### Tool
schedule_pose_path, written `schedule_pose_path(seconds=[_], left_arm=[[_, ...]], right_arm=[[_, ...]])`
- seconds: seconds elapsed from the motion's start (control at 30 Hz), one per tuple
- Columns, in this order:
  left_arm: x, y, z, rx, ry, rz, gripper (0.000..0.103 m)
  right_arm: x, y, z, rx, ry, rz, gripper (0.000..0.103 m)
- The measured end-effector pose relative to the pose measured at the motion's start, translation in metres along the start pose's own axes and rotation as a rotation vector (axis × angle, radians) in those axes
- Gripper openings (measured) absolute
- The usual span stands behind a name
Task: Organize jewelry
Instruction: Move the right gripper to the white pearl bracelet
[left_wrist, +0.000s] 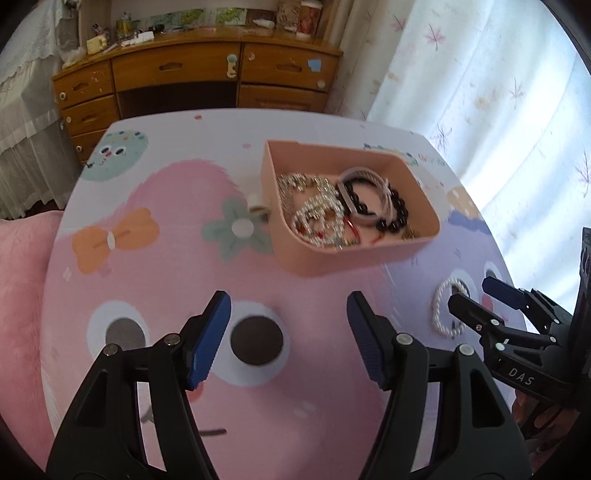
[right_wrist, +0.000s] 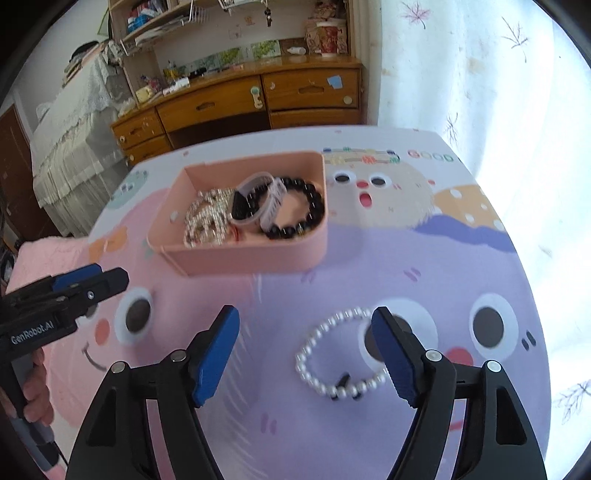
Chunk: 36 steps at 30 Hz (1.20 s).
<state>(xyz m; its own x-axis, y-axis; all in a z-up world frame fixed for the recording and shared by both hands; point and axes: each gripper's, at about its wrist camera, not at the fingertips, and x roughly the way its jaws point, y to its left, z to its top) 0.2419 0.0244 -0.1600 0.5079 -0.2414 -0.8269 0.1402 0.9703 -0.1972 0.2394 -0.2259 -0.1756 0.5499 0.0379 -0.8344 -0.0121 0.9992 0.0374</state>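
Pearls first: the pearl bracelet lies flat on the cartoon-printed table, toward its near right side and apart from the pink tray. I have my right gripper spread wide above it, holding nothing; its right finger overlaps one edge of the loop in my wrist view, though I cannot tell whether it touches the beads. From the left wrist camera the same bracelet shows just in front of that gripper. My left gripper is also wide open and empty, hovering over the near middle of the table. The tray sits toward the far edge, and inside it I see a black bead bracelet, a white band leaning across it, and a heap of silvery chain pieces at the tray's left end. Beyond the table stands a wooden desk.
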Motion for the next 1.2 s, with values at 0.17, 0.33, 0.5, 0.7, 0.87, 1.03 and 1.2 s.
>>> schedule_pose_path(seconds=[0.17, 0.33, 0.5, 0.7, 0.87, 1.03, 1.2], left_arm=[[0.003, -0.023, -0.009, 0.017, 0.049, -0.028, 0.063], [0.011, -0.051, -0.009, 0.046, 0.076, -0.047, 0.063], [0.024, -0.079, -0.006, 0.062, 0.099, -0.06, 0.063], [0.04, -0.115, -0.004, 0.113, 0.118, -0.075, 0.063], [0.054, -0.146, -0.004, 0.164, 0.133, -0.071, 0.061], [0.061, -0.166, -0.003, 0.18, 0.131, -0.054, 0.059], [0.059, -0.163, 0.001, 0.145, 0.119, -0.016, 0.059]], right_arm=[[0.0, -0.006, -0.023, -0.077, 0.051, -0.042, 0.081], [0.002, -0.012, -0.034, -0.178, 0.077, -0.081, 0.082], [0.009, -0.021, -0.036, -0.281, 0.077, -0.113, 0.082], [0.016, -0.034, -0.037, -0.399, 0.061, -0.111, 0.082], [0.021, -0.046, -0.038, -0.449, 0.062, -0.044, 0.082], [0.023, -0.062, -0.03, -0.369, 0.064, 0.07, 0.082], [0.029, -0.067, -0.023, -0.328, 0.063, 0.129, 0.075]])
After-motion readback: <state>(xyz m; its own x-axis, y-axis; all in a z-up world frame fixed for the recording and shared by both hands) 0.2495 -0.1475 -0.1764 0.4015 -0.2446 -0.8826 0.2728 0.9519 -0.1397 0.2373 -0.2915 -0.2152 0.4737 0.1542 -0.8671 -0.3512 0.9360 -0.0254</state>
